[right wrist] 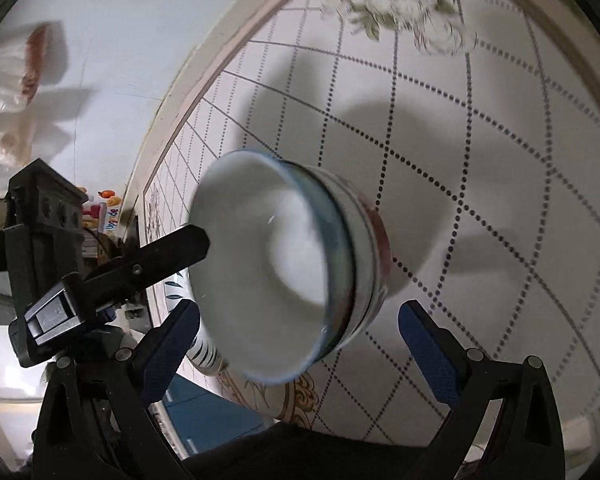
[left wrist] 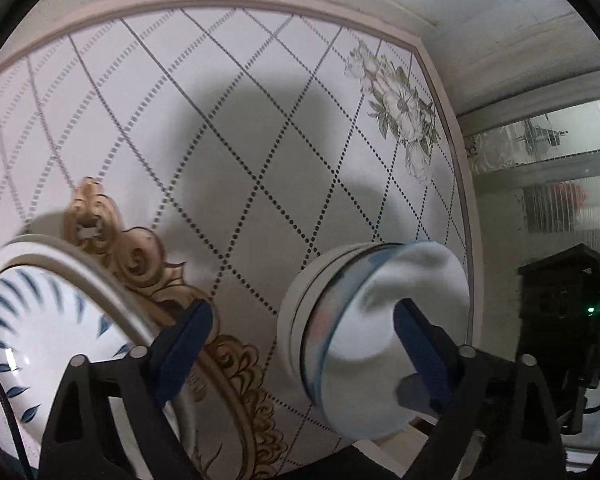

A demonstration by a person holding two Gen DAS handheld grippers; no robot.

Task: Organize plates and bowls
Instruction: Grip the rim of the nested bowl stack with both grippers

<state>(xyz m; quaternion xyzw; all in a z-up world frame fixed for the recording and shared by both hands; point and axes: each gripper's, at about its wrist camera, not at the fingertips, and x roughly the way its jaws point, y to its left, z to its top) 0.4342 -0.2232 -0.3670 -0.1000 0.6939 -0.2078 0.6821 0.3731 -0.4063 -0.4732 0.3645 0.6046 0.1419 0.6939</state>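
A white bowl [left wrist: 384, 320] with a bluish rim sits nested in a second bowl on the round patterned table [left wrist: 240, 140]. My left gripper [left wrist: 300, 344] is open. Its right finger lies over the bowl's inside and its left finger [left wrist: 184, 344] is beside a plate with blue leaves [left wrist: 32, 340]. In the right wrist view the same bowl [right wrist: 276, 264] lies just ahead of my open right gripper [right wrist: 300, 344], between and beyond its blue pads [right wrist: 428, 344]. The left gripper's black finger [right wrist: 172, 252] reaches the bowl's left rim. The plate [right wrist: 204, 354] shows only as a sliver behind the bowl.
The table's raised rim [left wrist: 452, 128] curves along the right. Beyond it stand a black device with a green light [left wrist: 560, 300] and a glass door [left wrist: 572, 160]. A plastic bag [right wrist: 20, 60] lies on the floor past the table's left edge.
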